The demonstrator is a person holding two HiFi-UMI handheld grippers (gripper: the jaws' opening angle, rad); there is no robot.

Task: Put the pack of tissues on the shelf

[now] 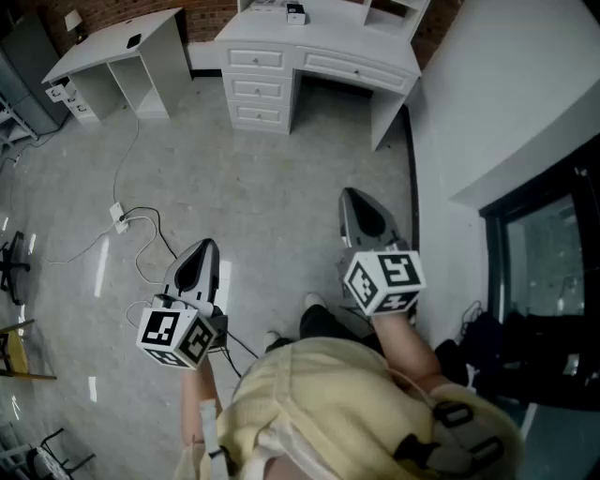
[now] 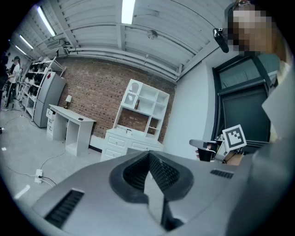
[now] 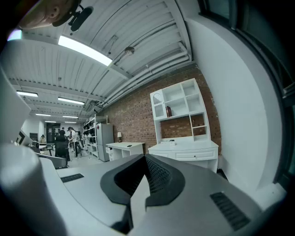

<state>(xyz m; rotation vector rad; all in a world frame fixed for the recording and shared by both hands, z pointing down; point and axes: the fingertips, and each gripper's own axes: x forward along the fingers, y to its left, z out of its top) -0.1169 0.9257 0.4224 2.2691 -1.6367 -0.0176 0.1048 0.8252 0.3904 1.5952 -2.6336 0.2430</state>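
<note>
A white desk [image 1: 319, 56] with drawers stands across the grey floor, ahead of me. A white open shelf unit [image 2: 145, 108] [image 3: 182, 108] sits on top of it against the brick wall. A small object [image 1: 295, 13] [image 3: 174, 143] lies on the desk top; it is too small to tell what it is. My left gripper [image 1: 200, 251] [image 2: 148, 156] is shut with nothing between its jaws and is held over the floor. My right gripper [image 1: 359, 199] [image 3: 146, 159] is also shut and empty, a little further forward, and both point toward the desk.
A second white desk [image 1: 122, 47] stands at the far left. Cables and a power strip [image 1: 119, 216] lie on the floor left of my left gripper. A white wall [image 1: 487, 112] and a dark glass door [image 1: 553, 253] close the right side. A grey fridge [image 2: 46, 99] stands far left.
</note>
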